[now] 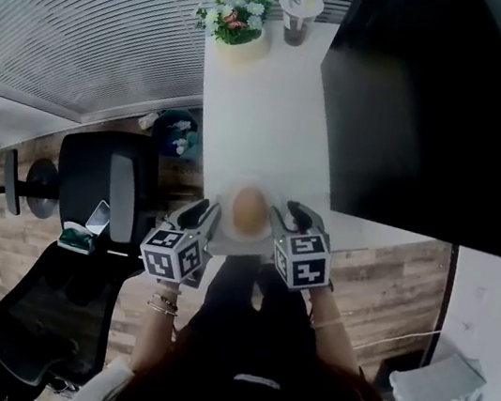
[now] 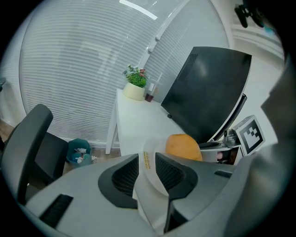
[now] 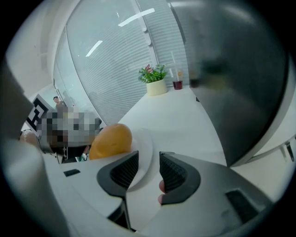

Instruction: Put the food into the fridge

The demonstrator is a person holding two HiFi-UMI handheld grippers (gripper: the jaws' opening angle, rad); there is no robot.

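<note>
Bun (image 1: 249, 210) sits on the white plate (image 3: 143, 143) right between my claws, left gripper (image 2: 147, 162) and right gripper (image 3: 149, 159) each pinching its rim.

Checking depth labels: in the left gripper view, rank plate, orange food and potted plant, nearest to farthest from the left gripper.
1. plate, between the jaws of the left gripper.
2. orange food, on the plate, to the right.
3. potted plant, at the far end of the table.
</note>
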